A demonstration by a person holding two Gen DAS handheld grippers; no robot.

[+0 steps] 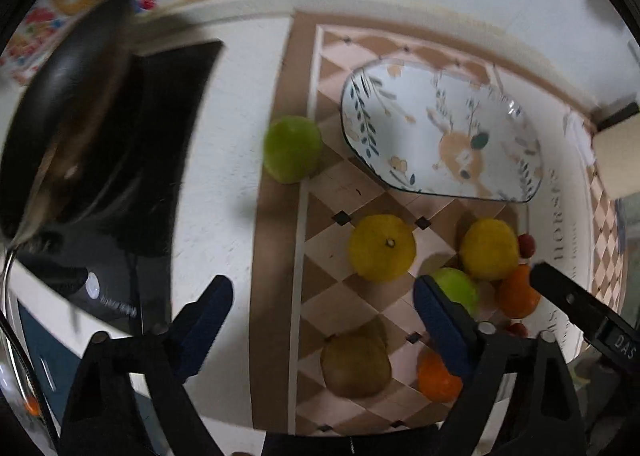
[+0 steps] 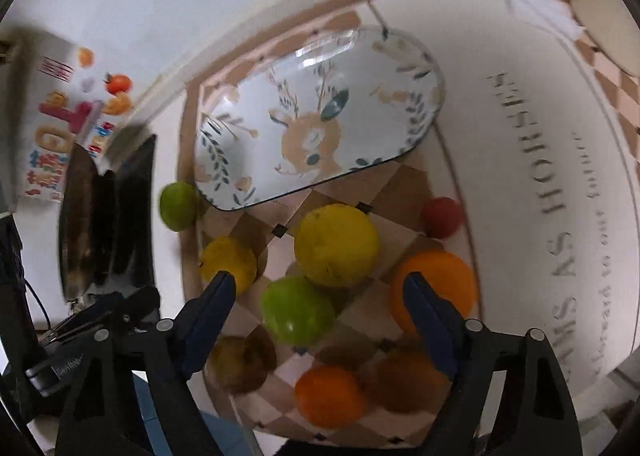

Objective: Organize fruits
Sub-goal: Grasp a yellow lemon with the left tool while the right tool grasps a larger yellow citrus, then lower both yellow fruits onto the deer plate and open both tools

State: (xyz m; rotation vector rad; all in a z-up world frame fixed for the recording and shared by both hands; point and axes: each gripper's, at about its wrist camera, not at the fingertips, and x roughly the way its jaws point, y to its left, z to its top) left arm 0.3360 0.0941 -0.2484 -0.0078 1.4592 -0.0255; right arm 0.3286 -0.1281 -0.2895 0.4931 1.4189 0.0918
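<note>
1. The left gripper (image 1: pixel 322 298) points down at a checkered mat (image 1: pixel 352 296), its blue-padded fingers (image 1: pixel 208 320) spread wide with nothing between them but bare mat.
2. Just ahead of the left fingertips lies a yellow citrus (image 1: pixel 382 247) showing its stem dot; below the gap, nearer the camera, lies a brown kiwi (image 1: pixel 356 366).
3. Past the right-hand finger of that gripper sit a small green fruit (image 1: pixel 460 288), a second yellow fruit (image 1: pixel 489 249), an orange (image 1: pixel 518 292) and a small red fruit (image 1: pixel 527 245); another orange (image 1: pixel 438 380) is partly hidden behind that finger.
4. A green lime (image 1: pixel 293 149) lies well ahead on the mat's left border, beside an oblong deer-patterned plate (image 1: pixel 440 132) that holds no fruit.
5. The right gripper (image 2: pixel 320 296) also stands wide open, gripping nothing; a green apple (image 2: pixel 298 310) lies between its fingertips (image 2: pixel 424 304), untouched.
6. Just beyond the apple is a large yellow fruit (image 2: pixel 336 245); a smaller one (image 2: pixel 229 259) sits at the left fingertip, and a big orange (image 2: pixel 434 288) behind the right.
7. A dark frying pan (image 1: pixel 68 144) stands far off to the left fingers' side.
</note>
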